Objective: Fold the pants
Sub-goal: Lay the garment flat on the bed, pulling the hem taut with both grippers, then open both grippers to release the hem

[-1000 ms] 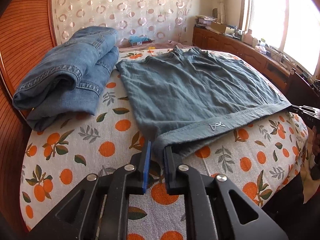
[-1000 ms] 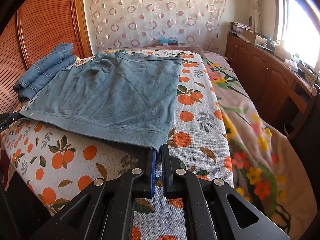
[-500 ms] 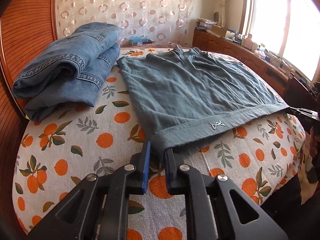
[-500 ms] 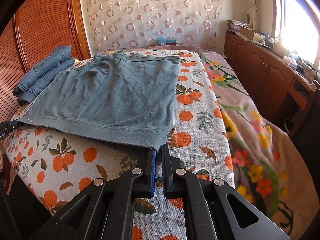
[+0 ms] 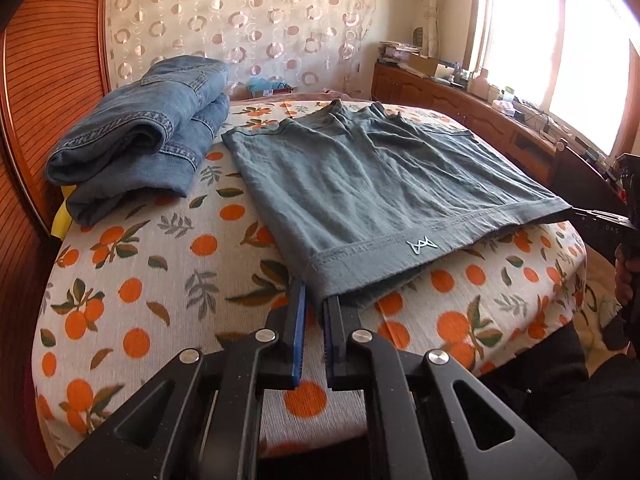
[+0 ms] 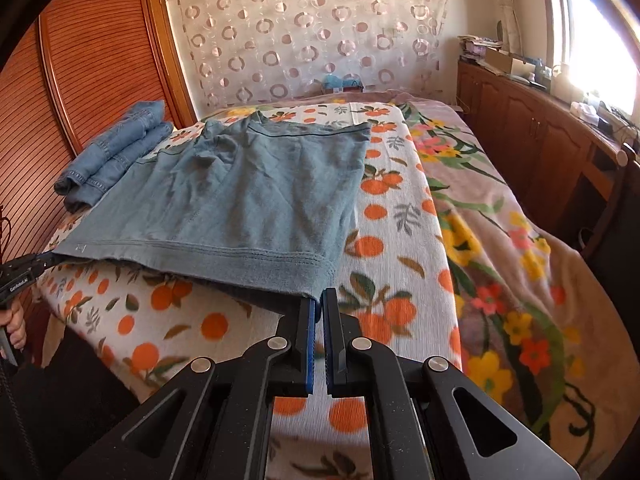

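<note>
Grey-blue pants lie spread on the bed, folded over, with a small white logo on the near hem. My left gripper is shut on the near left hem corner. My right gripper is shut on the near right hem corner of the same pants. The hem is stretched between the two grippers and raised a little off the bed. The right gripper also shows at the right edge of the left wrist view, and the left gripper at the left edge of the right wrist view.
Folded blue jeans lie at the far left by the wooden headboard. An orange-print cover tops the bed, with a floral blanket to its right. A wooden cabinet stands under the window.
Both grippers have lifted the near hem slightly and drawn it taut. The views have shifted a little; the jeans have not moved.
</note>
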`<state>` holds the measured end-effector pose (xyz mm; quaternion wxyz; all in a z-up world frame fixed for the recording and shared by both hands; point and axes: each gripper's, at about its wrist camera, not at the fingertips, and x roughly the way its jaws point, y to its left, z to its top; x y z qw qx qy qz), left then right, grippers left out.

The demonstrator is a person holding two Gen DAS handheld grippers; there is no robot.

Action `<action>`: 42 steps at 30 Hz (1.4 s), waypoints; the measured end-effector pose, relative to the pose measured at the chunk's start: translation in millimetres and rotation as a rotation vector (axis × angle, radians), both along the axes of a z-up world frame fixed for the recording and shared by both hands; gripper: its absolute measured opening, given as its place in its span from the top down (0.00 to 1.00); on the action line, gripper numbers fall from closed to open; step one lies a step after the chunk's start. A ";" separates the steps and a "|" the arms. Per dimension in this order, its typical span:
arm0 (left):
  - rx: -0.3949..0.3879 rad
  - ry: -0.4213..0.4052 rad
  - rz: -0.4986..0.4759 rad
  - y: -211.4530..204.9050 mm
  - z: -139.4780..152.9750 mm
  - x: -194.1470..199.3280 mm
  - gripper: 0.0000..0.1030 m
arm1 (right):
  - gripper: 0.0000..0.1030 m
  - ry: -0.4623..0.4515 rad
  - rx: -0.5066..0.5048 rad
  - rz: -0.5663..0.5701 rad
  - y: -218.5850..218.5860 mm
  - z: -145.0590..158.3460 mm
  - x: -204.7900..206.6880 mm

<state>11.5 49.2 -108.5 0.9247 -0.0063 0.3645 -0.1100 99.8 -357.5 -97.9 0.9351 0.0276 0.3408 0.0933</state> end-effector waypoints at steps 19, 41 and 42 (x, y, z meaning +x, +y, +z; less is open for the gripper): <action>0.021 -0.003 0.017 10.2 9.7 -11.0 0.70 | 0.94 0.018 0.001 -0.019 -6.4 4.9 -20.6; -0.047 -0.091 -0.037 -16.0 36.6 48.0 0.21 | 0.60 0.004 0.059 -0.068 -5.5 -5.7 2.4; -0.038 -0.082 -0.040 -19.1 33.9 50.1 0.21 | 0.60 0.011 0.057 -0.070 -5.6 -7.0 3.7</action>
